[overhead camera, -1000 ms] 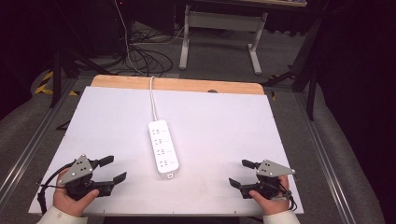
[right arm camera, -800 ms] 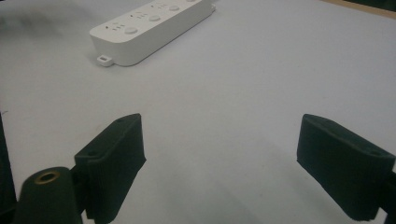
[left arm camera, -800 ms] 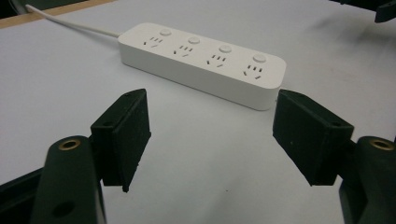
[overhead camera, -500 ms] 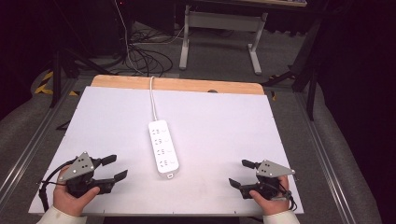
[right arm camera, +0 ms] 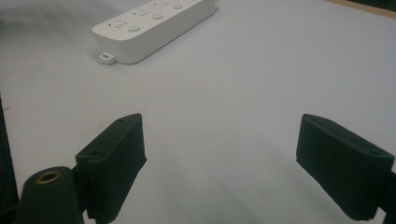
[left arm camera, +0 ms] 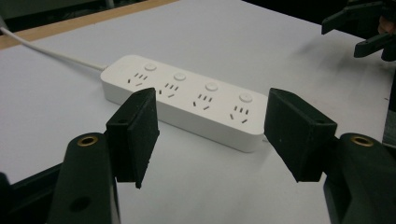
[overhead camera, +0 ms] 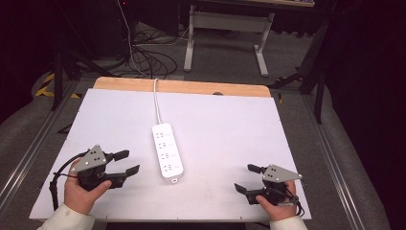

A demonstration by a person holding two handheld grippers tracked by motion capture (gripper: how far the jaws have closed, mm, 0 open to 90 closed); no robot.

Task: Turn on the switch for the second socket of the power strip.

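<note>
White table (overhead camera: 119,115), one power strip (overhead camera: 167,152)

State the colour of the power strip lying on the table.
White all over; the power strip shows this best in the left gripper view.

The work surface is formed by a white counter (overhead camera: 230,124), backed along its far edge by a wooden strip (overhead camera: 191,87). A grey metal stand (overhead camera: 225,28) is seen on the floor beyond the counter, with a tangle of dark cables (overhead camera: 143,60) lying beside it. Metal rails (overhead camera: 28,153) are fitted along both sides of the counter.
</note>
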